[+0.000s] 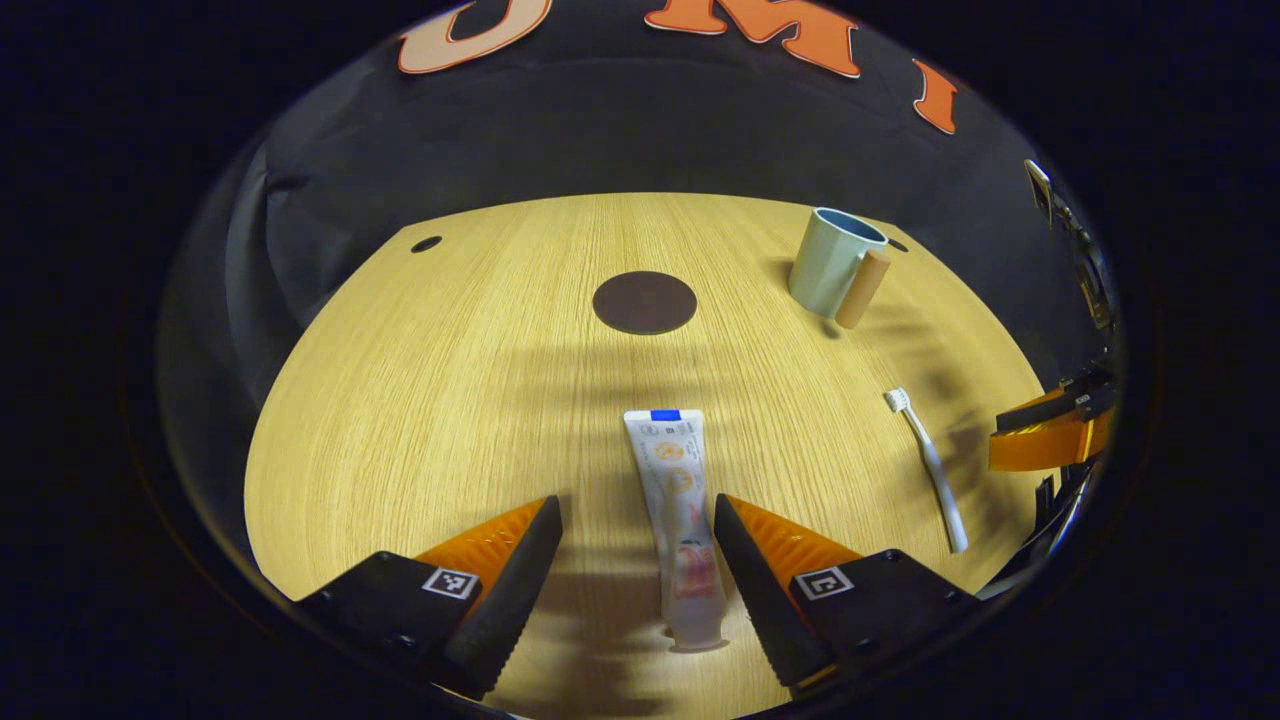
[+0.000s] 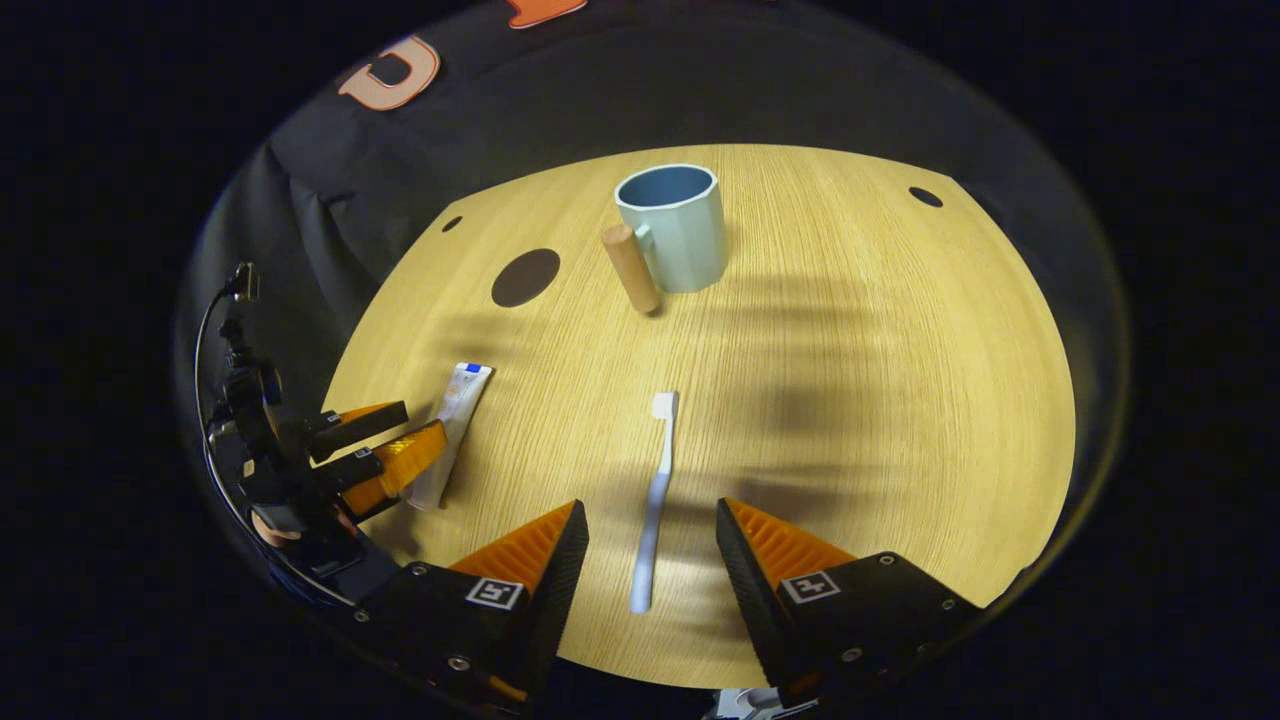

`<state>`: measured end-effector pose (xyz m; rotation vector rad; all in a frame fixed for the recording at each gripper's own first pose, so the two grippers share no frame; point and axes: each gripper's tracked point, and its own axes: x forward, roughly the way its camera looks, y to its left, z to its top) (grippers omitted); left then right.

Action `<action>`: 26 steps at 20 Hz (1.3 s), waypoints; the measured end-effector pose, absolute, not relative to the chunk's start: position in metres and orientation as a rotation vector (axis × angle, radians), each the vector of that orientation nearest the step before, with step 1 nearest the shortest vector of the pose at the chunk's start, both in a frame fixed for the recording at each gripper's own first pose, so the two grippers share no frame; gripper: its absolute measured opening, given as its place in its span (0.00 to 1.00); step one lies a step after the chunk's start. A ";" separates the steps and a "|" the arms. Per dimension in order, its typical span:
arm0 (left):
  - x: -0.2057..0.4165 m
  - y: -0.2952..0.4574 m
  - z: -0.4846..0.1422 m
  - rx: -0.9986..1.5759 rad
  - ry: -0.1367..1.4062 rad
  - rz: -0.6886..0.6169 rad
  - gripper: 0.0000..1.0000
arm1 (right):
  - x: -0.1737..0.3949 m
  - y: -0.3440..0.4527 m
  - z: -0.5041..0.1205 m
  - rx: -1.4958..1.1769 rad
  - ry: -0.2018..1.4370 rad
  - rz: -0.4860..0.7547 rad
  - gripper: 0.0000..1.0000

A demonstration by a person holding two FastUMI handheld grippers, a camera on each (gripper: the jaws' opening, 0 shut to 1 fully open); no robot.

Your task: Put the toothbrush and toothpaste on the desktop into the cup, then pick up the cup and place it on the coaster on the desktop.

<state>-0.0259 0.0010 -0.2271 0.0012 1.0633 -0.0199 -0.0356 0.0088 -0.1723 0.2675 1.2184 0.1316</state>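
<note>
A white toothpaste tube (image 1: 677, 520) is seen lying flat on the tabletop (image 1: 420, 400), its long axis pointing toward the coaster (image 1: 645, 302), between the wide-open, empty fingers of the left gripper (image 1: 638, 575). A white toothbrush (image 2: 654, 498), bristle end toward the cup (image 2: 675, 225), is framed by the right gripper (image 2: 650, 575), likewise spread and empty.

No text can be read: the print on the toothpaste (image 1: 678, 520) between the left gripper's (image 1: 638, 520) fingers is too blurred.
</note>
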 end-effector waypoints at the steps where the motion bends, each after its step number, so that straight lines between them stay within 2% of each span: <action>1: -0.026 -0.001 -0.228 0.004 1.074 -0.026 0.98 | -0.039 0.012 -0.174 0.290 1.250 0.132 0.75; 4: -0.029 -0.005 -0.238 0.000 1.133 -0.032 0.97 | -0.038 0.014 -0.181 0.296 1.286 0.108 0.67; 5: -0.030 -0.008 -0.241 -0.004 1.148 -0.034 0.96 | -0.038 0.016 -0.183 0.294 1.295 0.109 0.57; 6: -0.029 -0.009 -0.243 -0.011 1.155 -0.034 0.97 | -0.038 0.019 -0.185 0.289 1.301 0.114 0.63; 7: -0.028 -0.009 -0.245 -0.014 1.165 -0.028 0.94 | -0.038 0.021 -0.187 0.281 1.307 0.117 0.61; 8: -0.028 -0.009 -0.247 -0.014 1.168 -0.023 0.87 | -0.039 0.021 -0.189 0.267 1.311 0.115 0.68; 9: -0.026 -0.008 -0.247 -0.015 1.172 -0.013 0.88 | -0.036 0.020 -0.193 0.252 1.313 0.107 0.57; 10: -0.025 -0.009 -0.248 -0.020 1.173 -0.010 0.77 | -0.035 0.020 -0.196 0.242 1.317 0.097 0.54; 11: -0.025 -0.011 -0.248 -0.021 1.174 -0.008 0.71 | -0.033 0.020 -0.200 0.243 1.322 0.088 0.51; 12: -0.025 -0.010 -0.250 -0.017 1.183 0.008 0.55 | -0.031 0.022 -0.203 0.248 1.327 0.081 0.49; 13: -0.025 -0.007 -0.249 -0.015 1.192 0.022 0.46 | -0.028 0.023 -0.206 0.250 1.332 0.077 0.45; 14: -0.026 -0.006 -0.248 -0.013 1.196 0.028 0.41 | -0.028 0.024 -0.207 0.247 1.337 0.074 0.43; 15: -0.025 -0.006 -0.247 -0.015 1.196 0.034 0.41 | -0.027 0.024 -0.210 0.241 1.343 0.071 0.40; 16: -0.025 -0.007 -0.245 -0.016 1.195 0.034 0.37 | -0.026 0.024 -0.213 0.230 1.349 0.063 0.31; 17: -0.022 -0.007 -0.247 -0.021 1.191 0.034 0.36 | -0.025 0.022 -0.217 0.214 1.353 0.057 0.33; 20: -0.022 -0.010 -0.245 -0.037 1.174 0.018 0.25 | -0.026 0.018 -0.225 0.181 1.374 0.023 0.21; 26: -0.023 -0.014 -0.237 -0.043 1.168 0.018 0.25 | -0.018 0.021 -0.223 0.139 1.332 0.028 0.11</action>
